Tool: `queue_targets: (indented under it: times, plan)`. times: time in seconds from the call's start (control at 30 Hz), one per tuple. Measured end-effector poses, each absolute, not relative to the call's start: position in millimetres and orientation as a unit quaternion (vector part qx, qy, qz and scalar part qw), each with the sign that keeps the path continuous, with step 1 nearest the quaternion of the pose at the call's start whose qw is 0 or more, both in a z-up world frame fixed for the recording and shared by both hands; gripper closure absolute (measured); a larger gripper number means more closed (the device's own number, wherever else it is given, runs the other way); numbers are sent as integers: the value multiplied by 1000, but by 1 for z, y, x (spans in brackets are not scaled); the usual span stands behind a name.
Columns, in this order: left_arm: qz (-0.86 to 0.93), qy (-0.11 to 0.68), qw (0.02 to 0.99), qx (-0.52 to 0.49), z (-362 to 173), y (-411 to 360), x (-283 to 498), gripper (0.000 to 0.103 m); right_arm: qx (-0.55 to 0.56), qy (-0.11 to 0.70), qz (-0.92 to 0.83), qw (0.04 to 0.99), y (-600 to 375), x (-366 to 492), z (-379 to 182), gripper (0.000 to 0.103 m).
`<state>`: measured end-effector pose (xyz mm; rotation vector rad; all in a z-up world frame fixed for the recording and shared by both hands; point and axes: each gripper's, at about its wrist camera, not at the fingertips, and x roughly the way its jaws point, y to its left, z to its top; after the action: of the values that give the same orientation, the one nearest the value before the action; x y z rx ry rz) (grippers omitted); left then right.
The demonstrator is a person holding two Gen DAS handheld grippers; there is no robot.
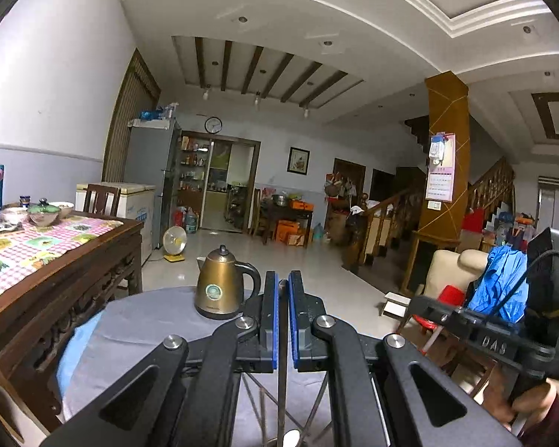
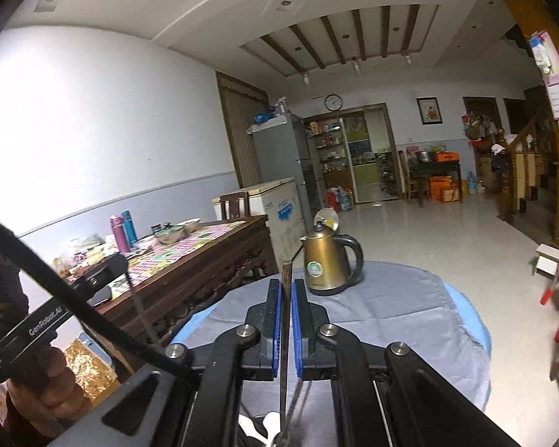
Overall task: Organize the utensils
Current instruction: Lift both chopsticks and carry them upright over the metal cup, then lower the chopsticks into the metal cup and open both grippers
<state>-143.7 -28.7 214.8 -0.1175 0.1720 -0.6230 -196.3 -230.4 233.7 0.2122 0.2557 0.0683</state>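
We are holding a tool in each hand, both raised above the round desk. Our left tool (image 1: 283,287) is clamping its blue pads (image 1: 275,320) on a thin dark utensil handle (image 1: 282,380), which is running upright between them, its tip just showing above the fingers. Our right tool (image 2: 287,287) is clamping on a second thin dark utensil handle (image 2: 286,279), which is also standing upright, poking out above the pads, with its lower end hidden below the frame. What kind of utensil each one is, we cannot tell.

Under both tools we are seeing the round desk (image 2: 410,309), which is wearing a grey cloth. Toward its far edge a brass-coloured kettle (image 1: 220,283) is standing upright with its black handle turned to the right.

Beyond the desk's left edge a dark wooden dining table (image 1: 93,260) is carrying a checked cloth, bowls and bottles. Farther off a fridge (image 1: 149,171) is standing by the wall.
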Motion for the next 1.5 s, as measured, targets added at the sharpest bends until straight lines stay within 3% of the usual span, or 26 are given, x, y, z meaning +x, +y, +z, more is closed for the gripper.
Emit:
queue_targets:
  times: [0.47, 1.5]
  plan:
    - [-280, 162, 945, -54, 160, -52, -117, 98, 104, 186, 59, 975, -210, -173, 190, 97]
    - [-245, 216, 945, -18, 142, -65, -116, 98, 127, 238, 62, 961, -207, -162, 157, 97]
